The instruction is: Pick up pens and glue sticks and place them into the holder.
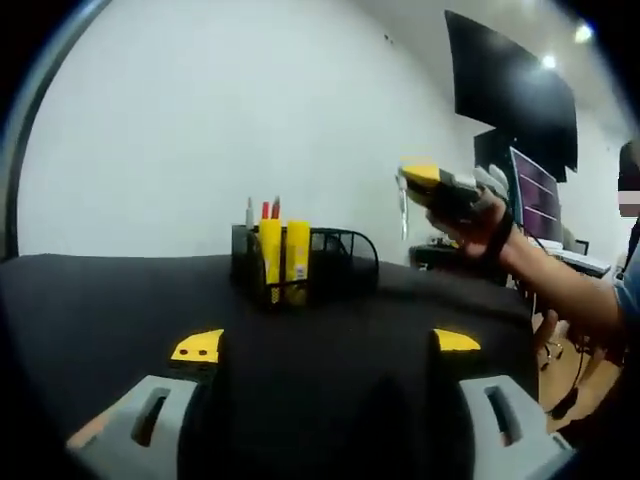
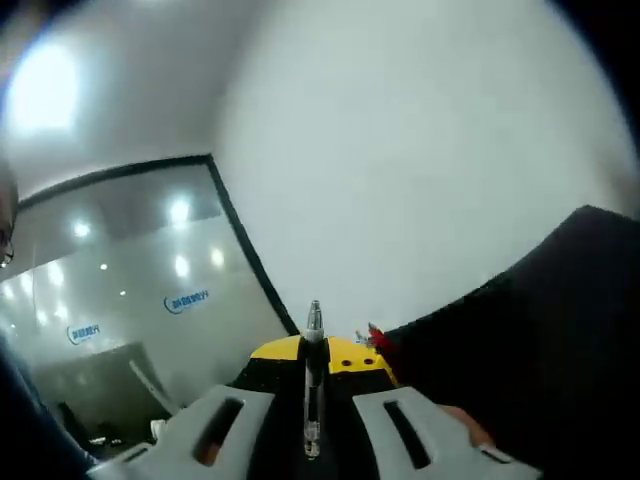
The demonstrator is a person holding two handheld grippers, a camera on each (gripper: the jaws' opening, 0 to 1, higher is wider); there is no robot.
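Raised beside the black wire-mesh holder, the right gripper pinched a slim pen upright between its jaws, tip skyward. Light, stiff and smooth-barrelled, it probably handled best gripped mid-shaft, as held. Two yellow glue sticks and several pens already stood in the holder on the black cloth table. Nearer the camera than the holder, the left gripper hung spread wide, empty.

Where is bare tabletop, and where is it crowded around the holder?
Bare black table lies left of the mesh holder and between it and the left gripper. The holder's left compartment is crowded with yellow glue sticks and pens; its right section looks freer.
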